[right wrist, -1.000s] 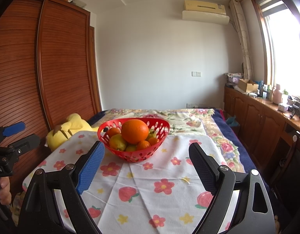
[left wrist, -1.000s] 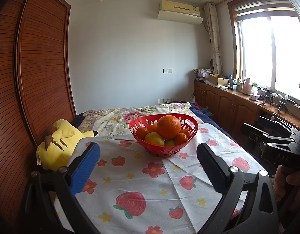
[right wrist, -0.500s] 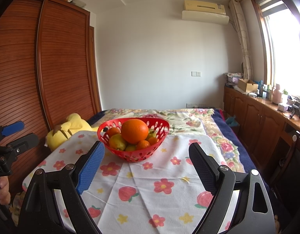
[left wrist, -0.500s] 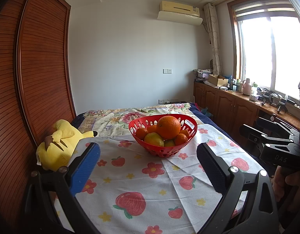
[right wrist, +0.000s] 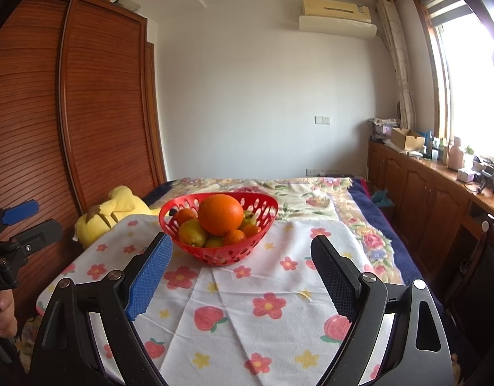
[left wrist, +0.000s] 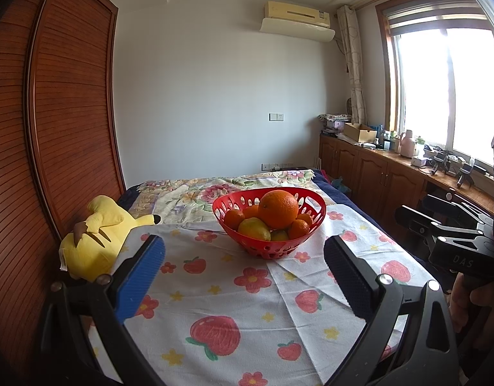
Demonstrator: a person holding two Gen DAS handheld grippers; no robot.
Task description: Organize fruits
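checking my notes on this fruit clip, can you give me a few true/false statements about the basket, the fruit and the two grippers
1. The red basket stands on the flower and strawberry printed cloth. True.
2. The big orange lies on the cloth beside the basket. False: it sits on top of the other fruit inside the basket.
3. The right gripper is shut on a lemon. False: its jaws stand open and empty, short of the basket.
4. The left gripper is open with nothing between its pads. True.
5. A yellow plush toy lies left of the basket, next to the wooden wardrobe. True.
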